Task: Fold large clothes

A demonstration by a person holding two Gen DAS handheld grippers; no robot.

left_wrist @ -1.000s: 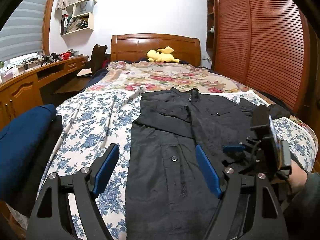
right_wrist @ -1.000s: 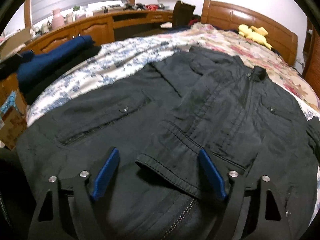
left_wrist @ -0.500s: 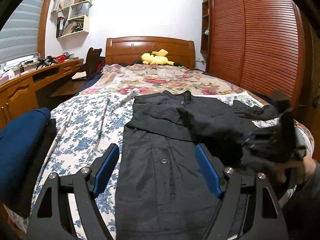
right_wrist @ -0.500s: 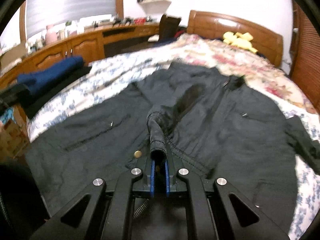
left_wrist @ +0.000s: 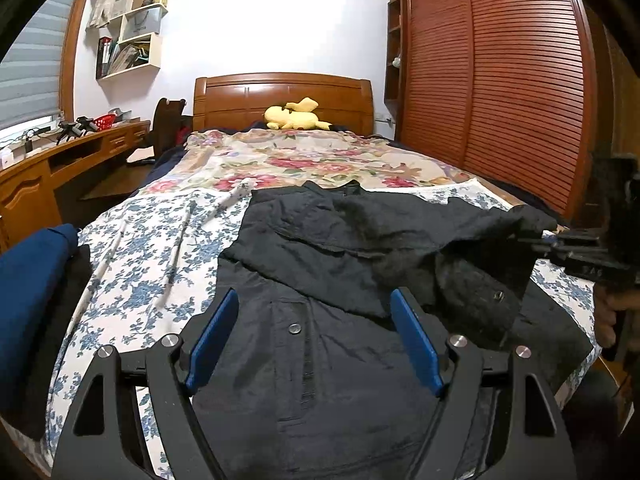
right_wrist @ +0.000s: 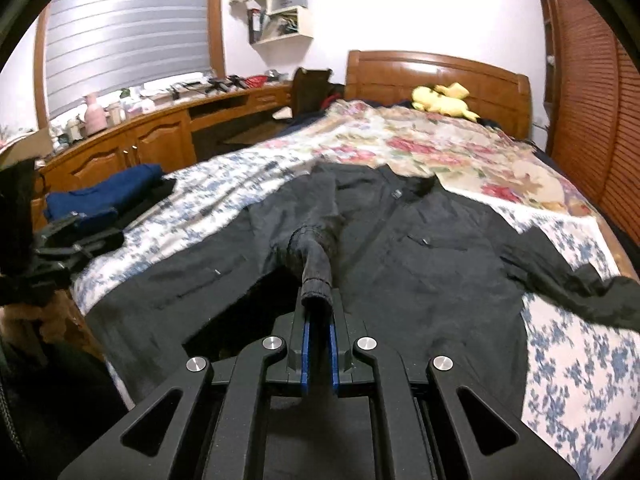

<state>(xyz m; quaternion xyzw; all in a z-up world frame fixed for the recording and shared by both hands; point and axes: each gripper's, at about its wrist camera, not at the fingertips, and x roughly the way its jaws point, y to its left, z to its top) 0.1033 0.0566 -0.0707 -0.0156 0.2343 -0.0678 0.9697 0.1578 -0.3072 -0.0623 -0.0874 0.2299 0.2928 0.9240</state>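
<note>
Black jacket [right_wrist: 420,248] lies spread across the bed [right_wrist: 560,364], collar at twelve o'clock. Right gripper [right_wrist: 319,344] is clenched on the cuff [right_wrist: 316,276] — a sleeve fold, by my read. Left gripper [left_wrist: 316,340] hangs spread and empty over the hem. Next: carry that sleeve across — gently.

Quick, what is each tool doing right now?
Left tool: open, holding nothing, above the black jacket.
Right tool: shut on the jacket's sleeve cuff.

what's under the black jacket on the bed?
The black jacket lies on the blue-flowered sheet, which shows on both sides of it. The right gripper lifts one cuff. What the body covers cannot be seen.
</note>
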